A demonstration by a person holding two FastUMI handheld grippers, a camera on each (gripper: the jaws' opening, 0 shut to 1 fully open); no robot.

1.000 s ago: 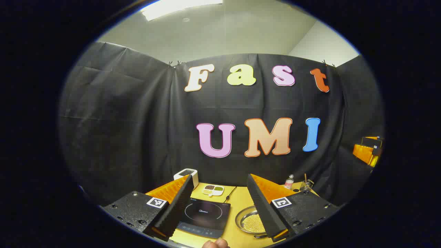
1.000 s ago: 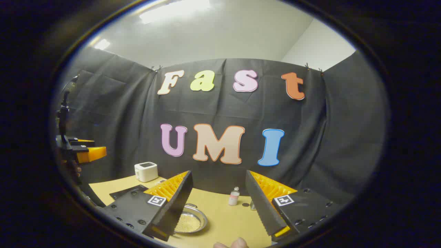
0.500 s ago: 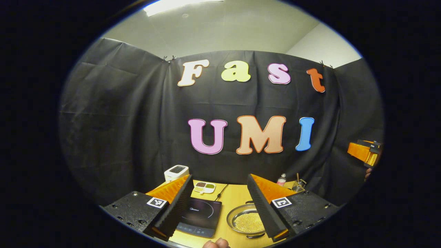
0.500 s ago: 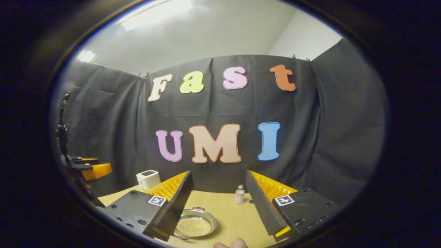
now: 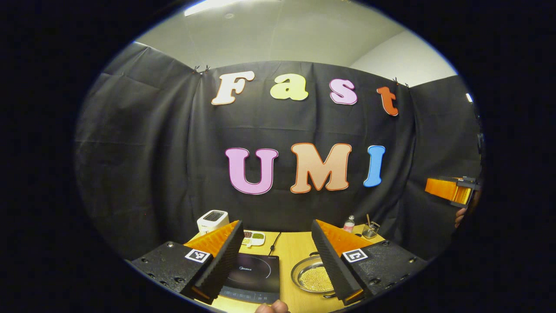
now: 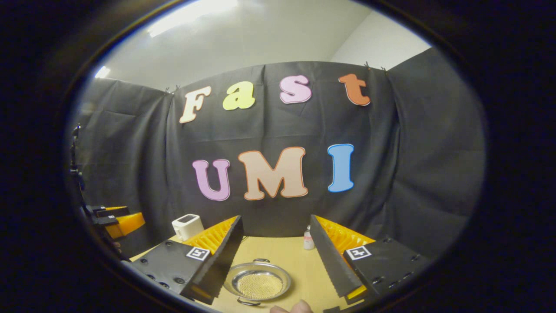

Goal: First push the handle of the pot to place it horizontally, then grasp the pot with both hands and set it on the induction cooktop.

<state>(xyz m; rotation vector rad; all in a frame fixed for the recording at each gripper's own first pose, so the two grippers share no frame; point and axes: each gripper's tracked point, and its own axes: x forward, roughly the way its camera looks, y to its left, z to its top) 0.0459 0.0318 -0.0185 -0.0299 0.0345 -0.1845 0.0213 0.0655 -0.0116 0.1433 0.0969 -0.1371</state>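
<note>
Hovering both hand-held grippers, left (image 5: 273, 261) and right (image 6: 273, 261), jaws apart, empty | pot (image 6: 259, 282) untouched | risk: my push skids it off the surface (image 6: 299, 269).

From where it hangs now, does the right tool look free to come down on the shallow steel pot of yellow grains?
Probably yes. In the right gripper view the right tool is open, with the shallow steel pot of yellow grains lying on the wooden table between its fingers and nothing in between; the small bottle stands farther back.
</note>
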